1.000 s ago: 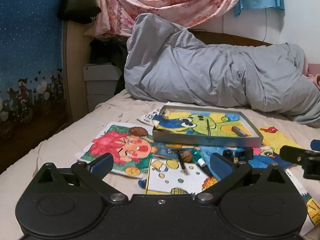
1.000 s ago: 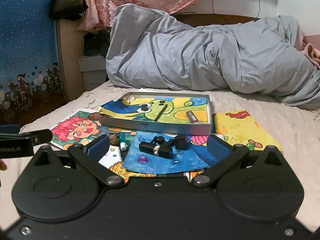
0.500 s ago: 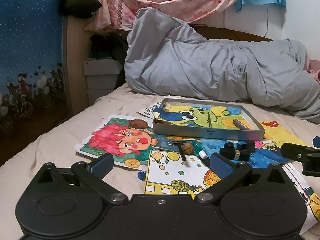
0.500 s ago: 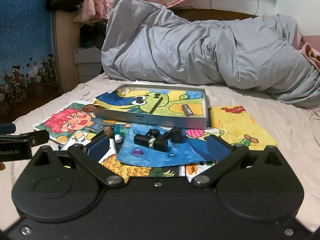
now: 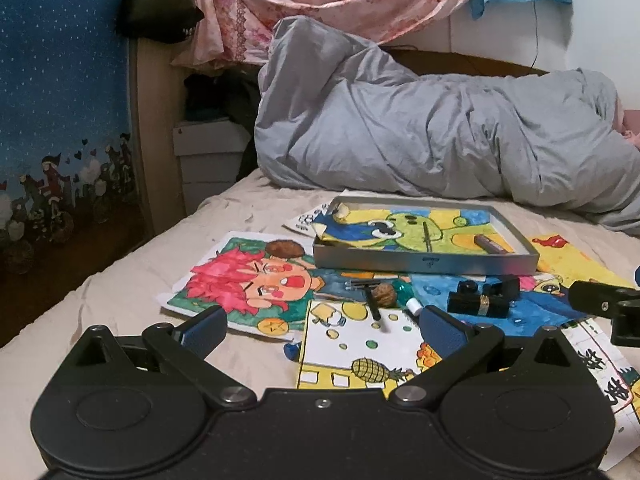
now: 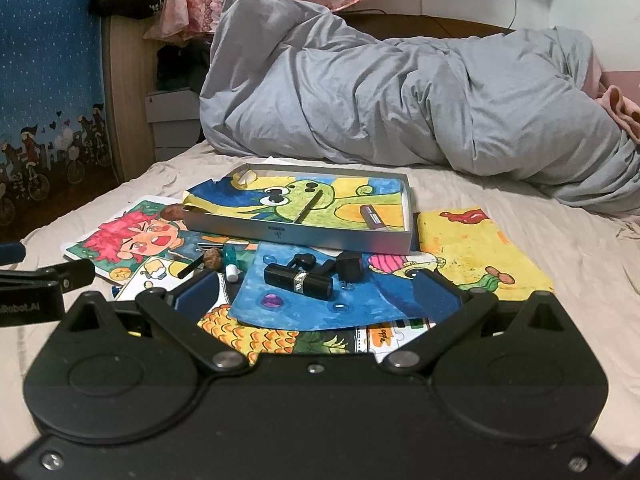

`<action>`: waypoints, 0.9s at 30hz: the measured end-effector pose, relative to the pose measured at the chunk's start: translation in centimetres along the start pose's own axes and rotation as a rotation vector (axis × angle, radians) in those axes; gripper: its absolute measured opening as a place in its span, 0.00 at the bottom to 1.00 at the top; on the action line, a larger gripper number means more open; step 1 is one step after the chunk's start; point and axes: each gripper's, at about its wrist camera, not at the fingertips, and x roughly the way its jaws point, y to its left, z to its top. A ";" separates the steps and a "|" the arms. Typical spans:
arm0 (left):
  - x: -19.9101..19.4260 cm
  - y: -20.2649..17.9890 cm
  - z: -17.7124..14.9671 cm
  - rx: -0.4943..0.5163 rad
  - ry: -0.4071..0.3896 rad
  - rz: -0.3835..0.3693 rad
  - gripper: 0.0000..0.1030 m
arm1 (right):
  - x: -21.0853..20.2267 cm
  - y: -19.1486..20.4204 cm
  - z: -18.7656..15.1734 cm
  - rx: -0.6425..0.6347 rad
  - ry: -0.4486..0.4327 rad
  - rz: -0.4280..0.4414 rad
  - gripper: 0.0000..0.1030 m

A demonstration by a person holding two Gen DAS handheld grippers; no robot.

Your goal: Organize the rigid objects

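The black lipstick tube with a silver band [image 6: 298, 280] lay on a blue painted sheet on the bed [image 6: 560, 248], just in front of the shallow grey metal tray [image 6: 296, 236]. It looked light, stiff and smooth, so it might slip; a hold across the middle of its body seemed safest. The right gripper [image 6: 316, 294] had its fingers wide open and empty, and so had the left gripper [image 5: 322, 326]. Compared with a second earlier, both grippers had drawn back a little, and the tube appeared further ahead.
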 end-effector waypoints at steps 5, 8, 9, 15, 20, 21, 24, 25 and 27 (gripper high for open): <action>0.0 -0.1 -0.2 0.007 0.006 -0.002 0.99 | 0.2 -0.1 0.0 0.000 0.004 0.006 0.99; 0.0 -0.3 -0.2 0.018 0.008 -0.003 0.99 | 0.3 -0.1 -0.1 0.000 0.004 0.006 0.99; 0.0 -0.3 -0.3 0.019 0.008 -0.003 0.99 | 0.3 -0.1 -0.1 0.000 0.004 0.005 0.99; 0.0 -0.3 -0.3 0.011 0.009 -0.002 0.99 | 0.4 -0.1 -0.1 -0.002 0.007 0.003 0.99; 0.0 -0.2 -0.3 0.010 0.009 -0.003 0.99 | 0.5 -0.1 -0.1 -0.005 0.009 0.004 0.99; 0.0 -0.2 -0.3 0.011 0.009 -0.003 0.99 | 0.5 -0.2 -0.1 -0.006 0.010 0.004 0.99; 0.0 -0.2 -0.3 0.010 0.012 -0.001 0.99 | 0.6 -0.2 -0.2 -0.006 0.011 0.005 0.99; 0.0 -0.2 -0.3 0.009 0.013 0.000 0.99 | 0.6 -0.2 -0.2 -0.006 0.011 0.005 0.99; -0.1 -0.2 -0.2 0.004 0.014 0.002 0.99 | 0.6 -0.2 -0.2 -0.006 0.012 0.005 0.99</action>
